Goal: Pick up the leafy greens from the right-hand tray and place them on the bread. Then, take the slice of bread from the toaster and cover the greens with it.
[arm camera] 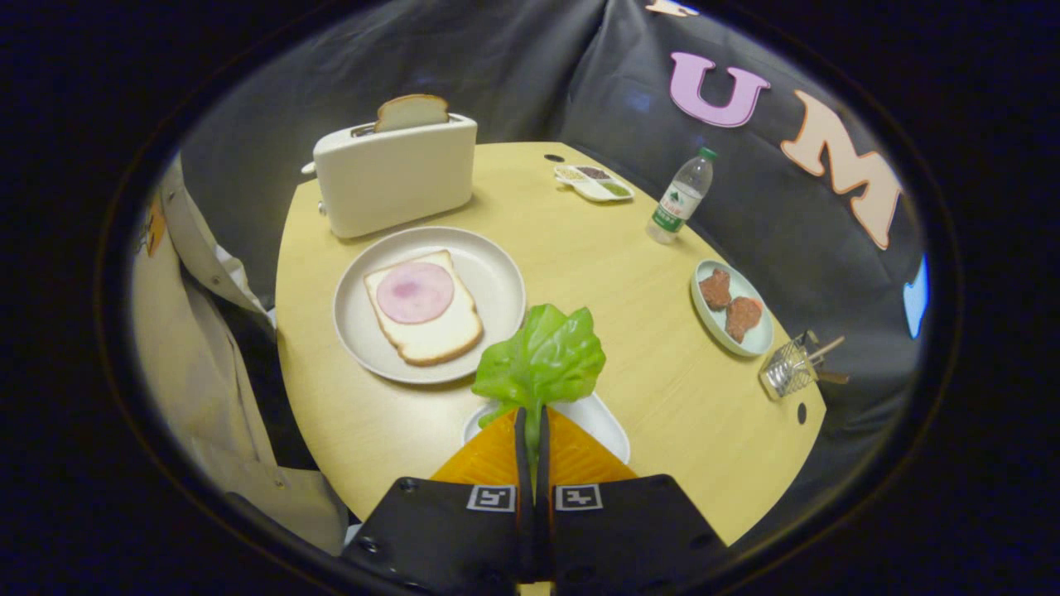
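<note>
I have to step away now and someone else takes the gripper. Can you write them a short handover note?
Gripper: shut on the stem of the leafy greens, held above the white tray.
Bread with ham: on the plate, ahead and left of the fingers, not yet covered.
Second bread slice: standing in the toaster beyond the plate.
Done: greens picked up.
Left: lay greens on the ham and bread, then fetch the toaster slice and cover them.

No legible text on anything.
</note>
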Motion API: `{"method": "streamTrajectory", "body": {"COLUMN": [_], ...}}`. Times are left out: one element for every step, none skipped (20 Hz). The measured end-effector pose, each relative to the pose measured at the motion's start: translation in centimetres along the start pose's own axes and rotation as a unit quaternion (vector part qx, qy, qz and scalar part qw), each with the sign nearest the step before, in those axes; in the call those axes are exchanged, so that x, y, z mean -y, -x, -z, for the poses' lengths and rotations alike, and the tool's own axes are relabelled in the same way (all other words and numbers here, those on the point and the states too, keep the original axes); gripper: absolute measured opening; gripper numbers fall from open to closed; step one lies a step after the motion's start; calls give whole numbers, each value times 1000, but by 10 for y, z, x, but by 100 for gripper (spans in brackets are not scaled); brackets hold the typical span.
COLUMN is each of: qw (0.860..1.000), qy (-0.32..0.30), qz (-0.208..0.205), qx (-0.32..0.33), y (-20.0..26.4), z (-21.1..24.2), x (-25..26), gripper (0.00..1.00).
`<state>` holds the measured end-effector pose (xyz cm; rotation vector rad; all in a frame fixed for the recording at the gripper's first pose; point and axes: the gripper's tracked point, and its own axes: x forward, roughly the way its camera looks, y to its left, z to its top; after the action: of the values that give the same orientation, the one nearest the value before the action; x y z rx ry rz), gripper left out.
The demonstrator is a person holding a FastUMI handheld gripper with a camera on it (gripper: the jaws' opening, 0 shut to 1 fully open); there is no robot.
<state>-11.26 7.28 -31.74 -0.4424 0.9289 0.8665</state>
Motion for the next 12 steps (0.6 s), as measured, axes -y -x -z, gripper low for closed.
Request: {"method": "streamTrajectory", "body": {"qw": [1000, 1000, 1000, 1000, 1000, 1000, 1000, 1000, 999, 999, 999, 999], "qy": [4, 7, 10, 15, 18, 20, 21, 23, 25, 27, 29, 32], "qz": [1, -1, -4, -6, -7, -10, -12, -16, -20, -25, -30, -36], "qx": [2, 3, 4, 6, 7, 8, 10, 11, 12, 13, 14, 15], "y": [1, 1, 1, 1, 0, -1, -3, -3, -4, -6, -10, -12], "z": [-7, -13, -19, -26, -32, -38, -43, -49, -54, -60, -65, -70], "x": [-3, -7, -12, -16, -19, -23, -27, -32, -37, -42, -48, -53], "gripper": [4, 4, 4, 4, 4, 4, 4, 4, 4, 4, 4, 4]}}
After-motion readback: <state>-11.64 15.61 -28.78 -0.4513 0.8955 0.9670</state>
